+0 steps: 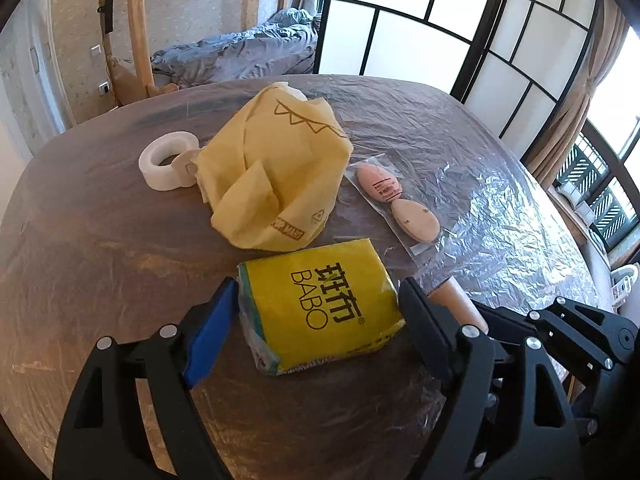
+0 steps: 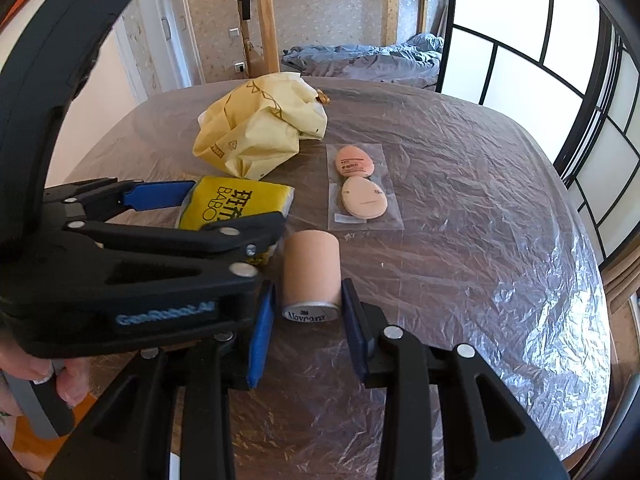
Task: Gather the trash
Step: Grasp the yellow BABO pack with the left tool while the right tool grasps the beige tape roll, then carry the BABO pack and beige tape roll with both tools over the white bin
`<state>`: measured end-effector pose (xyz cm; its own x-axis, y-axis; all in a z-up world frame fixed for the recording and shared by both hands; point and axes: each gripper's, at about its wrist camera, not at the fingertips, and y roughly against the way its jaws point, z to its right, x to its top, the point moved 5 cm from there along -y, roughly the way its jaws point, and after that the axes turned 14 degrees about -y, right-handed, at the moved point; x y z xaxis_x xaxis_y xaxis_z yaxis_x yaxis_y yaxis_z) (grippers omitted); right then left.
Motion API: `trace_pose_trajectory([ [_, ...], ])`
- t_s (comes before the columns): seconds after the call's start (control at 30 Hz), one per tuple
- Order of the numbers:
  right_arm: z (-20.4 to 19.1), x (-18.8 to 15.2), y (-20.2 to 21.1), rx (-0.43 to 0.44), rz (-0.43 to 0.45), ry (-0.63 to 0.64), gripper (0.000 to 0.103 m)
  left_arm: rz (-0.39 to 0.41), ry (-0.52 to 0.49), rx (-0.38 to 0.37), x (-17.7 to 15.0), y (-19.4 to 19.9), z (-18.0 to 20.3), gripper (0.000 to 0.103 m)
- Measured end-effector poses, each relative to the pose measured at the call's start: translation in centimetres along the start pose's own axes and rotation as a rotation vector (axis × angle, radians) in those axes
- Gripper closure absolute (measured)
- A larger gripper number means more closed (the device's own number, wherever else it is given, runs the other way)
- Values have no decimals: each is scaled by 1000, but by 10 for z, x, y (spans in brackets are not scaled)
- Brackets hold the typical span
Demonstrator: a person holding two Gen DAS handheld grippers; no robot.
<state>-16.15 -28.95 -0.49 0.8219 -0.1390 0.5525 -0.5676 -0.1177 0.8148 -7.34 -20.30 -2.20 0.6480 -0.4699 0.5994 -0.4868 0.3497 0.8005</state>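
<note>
Step in hand: reaching for trash on the counter [image 2: 460, 184]; neither piece looked lifted yet
Left fingers [image 1: 316, 316]: spread wide around the yellow tissue pack [image 1: 320, 304]; the blue pad just beside its one end, the black finger near the other; a gap showed, so not pressing
Right fingers [image 2: 306, 320]: standing astride the tan bandage roll [image 2: 311, 272]; narrow gaps either side, though the near end of the roll may have been touching a pad; probably not clamped
Next move: likely both pairs needed to close squarely on pack and roll before any lift
Beyond the fingers: crumpled yellow paper bag [image 1: 268, 172]; bagged sponges [image 1: 396, 204] to its right; white tape roll [image 1: 168, 160] to its left
Surface: brown counter under wrinkled clear film
Room: bed [image 1: 240, 56] with grey bedding behind; paned sliding doors [image 1: 420, 32] to the right
</note>
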Motion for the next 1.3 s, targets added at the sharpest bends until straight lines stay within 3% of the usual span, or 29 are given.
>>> trace_pose_trajectory([
  [0.27,3,3,-1,17,-2,-23,73,-4,-50,30,0,-4,6,18],
  [0.37,5,1,4,18,1,-29,73,2,-51,30,0,-4,9,22],
  [1.3,19,-7,28,34,7,-87,73,50,43,75,-29,37,3,26],
])
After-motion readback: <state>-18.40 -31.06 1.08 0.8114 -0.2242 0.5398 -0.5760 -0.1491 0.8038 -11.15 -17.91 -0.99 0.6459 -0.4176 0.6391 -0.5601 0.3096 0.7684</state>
